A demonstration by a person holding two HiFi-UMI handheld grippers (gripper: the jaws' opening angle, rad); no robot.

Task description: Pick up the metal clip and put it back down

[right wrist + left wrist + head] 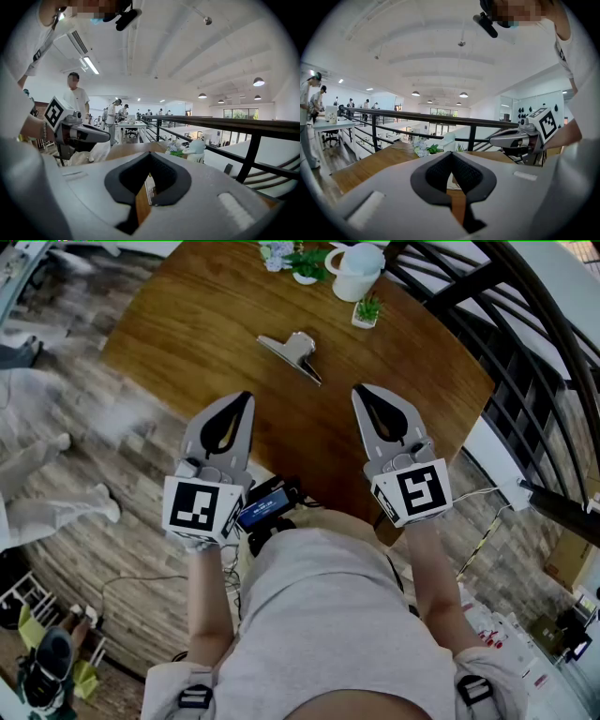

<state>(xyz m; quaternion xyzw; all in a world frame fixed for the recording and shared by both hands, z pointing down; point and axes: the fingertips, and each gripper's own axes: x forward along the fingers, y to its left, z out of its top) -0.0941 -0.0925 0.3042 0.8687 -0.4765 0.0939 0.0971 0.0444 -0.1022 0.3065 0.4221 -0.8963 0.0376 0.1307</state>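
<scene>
**Both grippers clenched, clip on the table**

I hold my left gripper (246,401) and right gripper (360,391) side by side at mid-frame, jaws pressed together on nothing. The metal clip (293,352) lies on the wooden table (187,324) at upper centre, beyond both tips and untouched.

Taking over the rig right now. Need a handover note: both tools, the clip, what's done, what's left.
Left tool: shut, empty, held over the near edge of the table.
Right tool: shut, empty, level with the left one, also over the table.
Metal clip: lies on the table ahead of both tools, roughly between them; neither touches it.
Behind it: white mug and small potted plant, clear of the clip.
Done: nothing that shows; the clip is down and ungripped.
Left, if the cycle hasn't run: open one tool, close on the clip, lift, set it back.
</scene>
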